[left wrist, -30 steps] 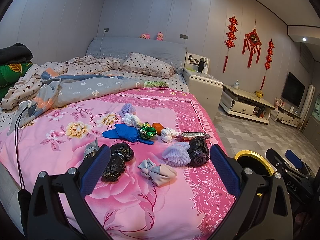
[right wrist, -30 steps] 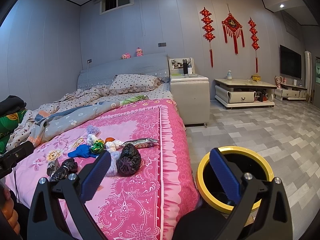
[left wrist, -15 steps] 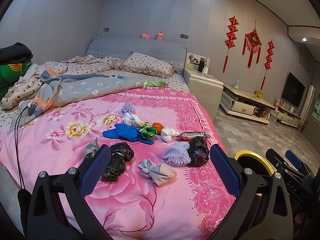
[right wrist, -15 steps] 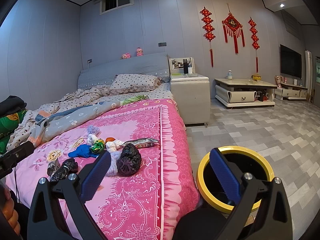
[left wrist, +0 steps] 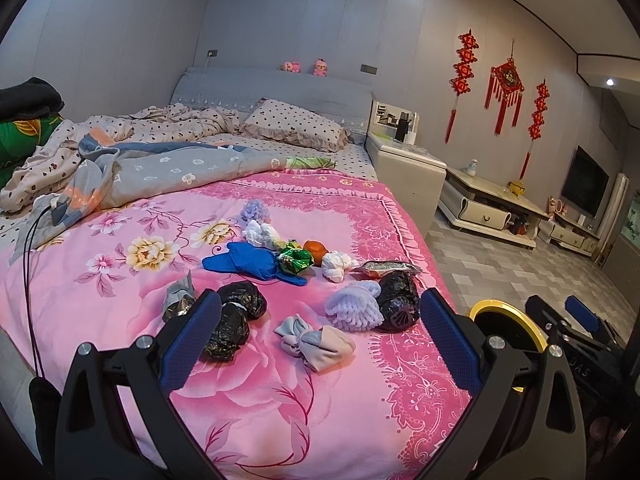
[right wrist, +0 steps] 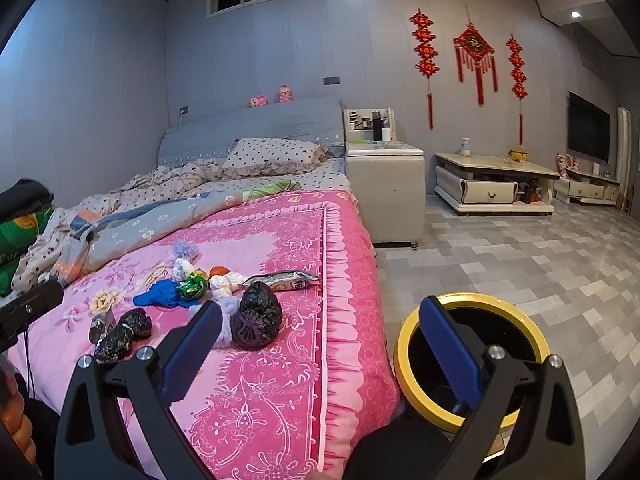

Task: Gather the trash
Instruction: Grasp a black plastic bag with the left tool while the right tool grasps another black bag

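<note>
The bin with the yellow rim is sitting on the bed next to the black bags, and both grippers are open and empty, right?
Not quite. The bin stands on the floor beside the bed, not on it; the right wrist view shows this. The black bags do lie on the bed, and the left gripper and right gripper are both open and empty.

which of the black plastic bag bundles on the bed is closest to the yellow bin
The rounded black plastic bag bundle beside the white foam net, near the bed's right edge, is closest to the yellow-rimmed bin. The other black bundle lies farther left.
</note>
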Demonstrator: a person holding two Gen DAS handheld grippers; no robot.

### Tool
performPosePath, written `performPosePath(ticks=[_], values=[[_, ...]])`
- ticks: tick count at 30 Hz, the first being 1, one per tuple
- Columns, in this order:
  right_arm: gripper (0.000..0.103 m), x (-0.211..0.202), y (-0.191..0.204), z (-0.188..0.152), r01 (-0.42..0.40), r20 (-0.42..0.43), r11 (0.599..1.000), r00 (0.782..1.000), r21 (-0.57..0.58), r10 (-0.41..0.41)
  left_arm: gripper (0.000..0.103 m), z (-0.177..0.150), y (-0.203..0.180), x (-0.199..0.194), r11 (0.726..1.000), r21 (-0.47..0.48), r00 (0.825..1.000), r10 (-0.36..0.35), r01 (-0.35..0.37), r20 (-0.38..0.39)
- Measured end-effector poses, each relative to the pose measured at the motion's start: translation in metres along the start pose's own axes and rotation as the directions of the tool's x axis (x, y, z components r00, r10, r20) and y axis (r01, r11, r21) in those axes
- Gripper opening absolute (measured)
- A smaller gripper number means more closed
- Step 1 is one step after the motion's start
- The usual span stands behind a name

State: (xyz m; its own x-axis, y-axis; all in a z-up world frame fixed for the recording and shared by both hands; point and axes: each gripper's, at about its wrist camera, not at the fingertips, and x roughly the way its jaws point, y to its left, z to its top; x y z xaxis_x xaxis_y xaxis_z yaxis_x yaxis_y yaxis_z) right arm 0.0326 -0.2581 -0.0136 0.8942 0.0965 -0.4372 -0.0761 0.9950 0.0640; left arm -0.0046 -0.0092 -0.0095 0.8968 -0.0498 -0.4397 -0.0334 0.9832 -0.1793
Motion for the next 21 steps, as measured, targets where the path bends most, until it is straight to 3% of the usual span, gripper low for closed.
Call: performPosePath(ticks=[2, 8, 15, 21], values=[[0.095, 0.011, 0.001, 0.003, -0.042, -0.044, 0.999, 0.998, -0.010, 0.041, 0.095, -0.001, 0.001, 0.007, 1.000, -0.002, 1.000, -0.018, 0.018, -0.010], [0.095, 0.045, 0.002, 0.013, -0.059, -0.100, 0.998, 0.993, -0.036, 0.056, 0.095, 0.000, 0.013, 0.022, 0.999, 0.009, 0.998, -0.049, 0.050, -0.046], [0.095, 0.090, 0.006, 0.020, -0.087, -0.176, 0.995, 0.981, -0.050, 0.077, 0.095, 0.004, 0.044, 0.058, 0.995, 0.076, 0.988, 0.076, -0.067, -0.134], [0.095, 0.130, 0.011, 0.024, -0.121, -0.241, 0.993, 0.963, 0.002, 0.117, 0.095, 0.005, 0.077, 0.094, 0.996, 0.034, 0.971, 0.087, -0.082, -0.225]])
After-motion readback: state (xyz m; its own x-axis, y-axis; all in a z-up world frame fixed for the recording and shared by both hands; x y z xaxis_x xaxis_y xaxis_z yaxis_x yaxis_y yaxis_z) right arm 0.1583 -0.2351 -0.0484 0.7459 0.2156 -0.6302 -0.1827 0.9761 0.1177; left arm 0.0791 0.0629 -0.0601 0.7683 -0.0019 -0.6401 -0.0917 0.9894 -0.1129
